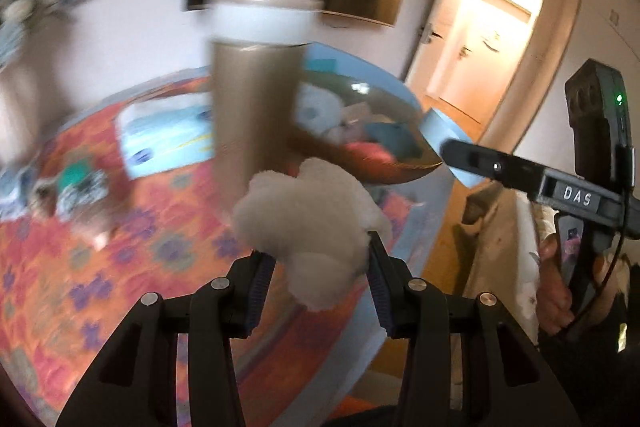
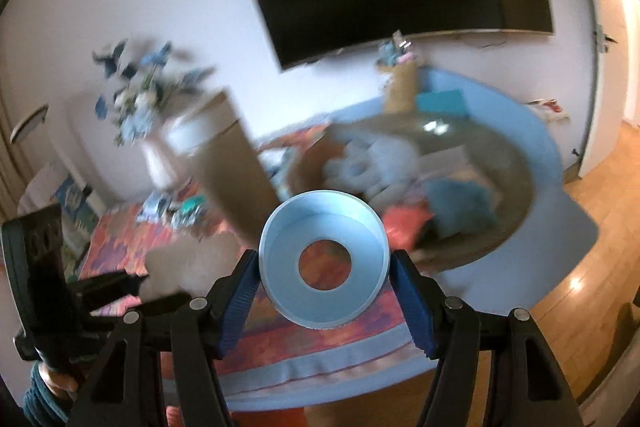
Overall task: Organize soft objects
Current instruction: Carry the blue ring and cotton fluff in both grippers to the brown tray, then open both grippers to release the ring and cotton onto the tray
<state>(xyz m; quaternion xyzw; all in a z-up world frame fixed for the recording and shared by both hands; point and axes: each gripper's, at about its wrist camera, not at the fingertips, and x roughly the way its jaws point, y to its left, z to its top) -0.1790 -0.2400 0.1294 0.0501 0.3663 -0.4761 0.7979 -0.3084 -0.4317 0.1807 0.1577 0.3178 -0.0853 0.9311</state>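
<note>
Nearest the lens in the left wrist view, the left claw [image 1: 320, 263] pinches a white fluffy ball [image 1: 312, 223] between its two ribbed pads, the soft thing bulging up and forward past the fingertips. Straight ahead of it, blurred, stands a tall tan tube [image 1: 252, 107] with a white band near its top, over the desk [image 1: 120, 247] with its orange flowered cloth. Ahead and to the right of the claw sits a round bowl [image 1: 400, 163] holding more soft things: pale ones, a teal one, a red one. In the right wrist view, the right claw [image 2: 324, 267] clamps a light blue ring-shaped cap [image 2: 280, 267] with a round hole in its base, its open side toward the camera. The bowl lies beyond this claw, to its right, the tube to its left.
</note>
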